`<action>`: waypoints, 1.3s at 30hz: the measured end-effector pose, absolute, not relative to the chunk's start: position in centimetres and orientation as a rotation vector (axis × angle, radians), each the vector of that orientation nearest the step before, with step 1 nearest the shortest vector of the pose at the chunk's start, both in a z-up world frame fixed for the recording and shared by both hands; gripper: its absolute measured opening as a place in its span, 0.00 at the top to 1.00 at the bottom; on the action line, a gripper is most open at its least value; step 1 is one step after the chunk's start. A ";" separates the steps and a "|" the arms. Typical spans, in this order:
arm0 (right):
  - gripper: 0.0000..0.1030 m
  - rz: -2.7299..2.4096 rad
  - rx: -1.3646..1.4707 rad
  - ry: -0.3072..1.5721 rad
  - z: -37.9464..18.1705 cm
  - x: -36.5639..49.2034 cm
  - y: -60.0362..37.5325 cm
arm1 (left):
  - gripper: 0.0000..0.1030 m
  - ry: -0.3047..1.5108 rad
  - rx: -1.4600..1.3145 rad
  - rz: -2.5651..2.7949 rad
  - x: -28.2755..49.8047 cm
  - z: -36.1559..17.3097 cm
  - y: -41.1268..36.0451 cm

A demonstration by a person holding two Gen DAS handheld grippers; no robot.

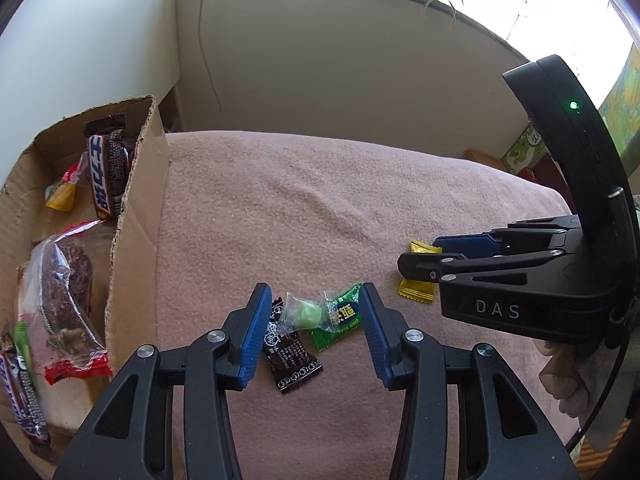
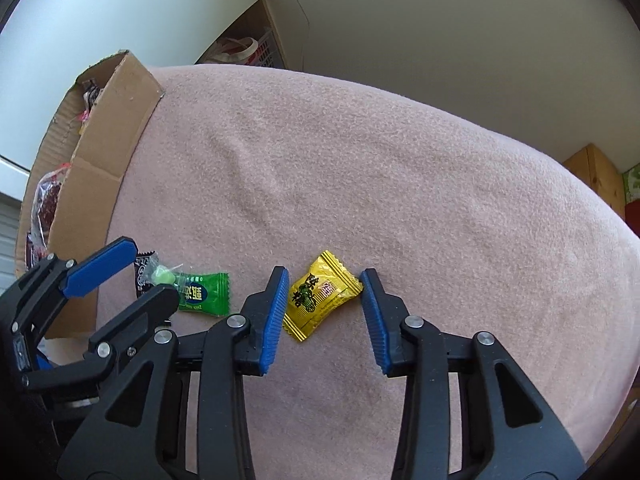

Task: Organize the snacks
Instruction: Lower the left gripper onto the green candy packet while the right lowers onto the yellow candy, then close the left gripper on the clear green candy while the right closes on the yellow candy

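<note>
1. Cardboard box (image 1: 138, 216) at the blanket's (image 1: 304, 200) left edge already holds wrapped bars and bags.
2. My left tool (image 1: 310, 334) is released, straddling a clear-wrapped green candy (image 1: 306, 316) between a black sachet (image 1: 290, 360) and a crinkly green packet (image 1: 340, 318).
3. My right tool (image 2: 324, 312) brackets the glossy yellow candy (image 2: 320, 296), pads unclenched. I judge closing comes next.

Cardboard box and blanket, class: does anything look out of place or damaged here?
Yes. Four candies lie loose on the blanket outside the box: a black one, a clear one, a green one overlapping, and a yellow one apart. The box's top edge is torn.
</note>
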State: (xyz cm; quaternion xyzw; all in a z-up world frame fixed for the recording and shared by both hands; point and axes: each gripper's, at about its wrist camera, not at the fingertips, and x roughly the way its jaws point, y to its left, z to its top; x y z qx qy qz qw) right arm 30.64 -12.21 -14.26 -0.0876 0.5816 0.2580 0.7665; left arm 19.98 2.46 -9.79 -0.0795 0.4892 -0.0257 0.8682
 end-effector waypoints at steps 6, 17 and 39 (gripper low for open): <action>0.63 0.619 -0.205 1.155 -14.4 28.9 -13.1 | 0.65 0.981 -0.103 -0.034 19.8 -10.7 1.4; 0.68 0.608 -0.181 1.086 -14.2 26.0 -15.4 | 0.75 0.952 -0.140 -0.038 19.4 -11.6 1.0; 0.87 0.622 -0.120 1.100 -12.5 27.1 -17.5 | 0.77 0.924 -0.227 -0.025 18.2 -9.2 3.6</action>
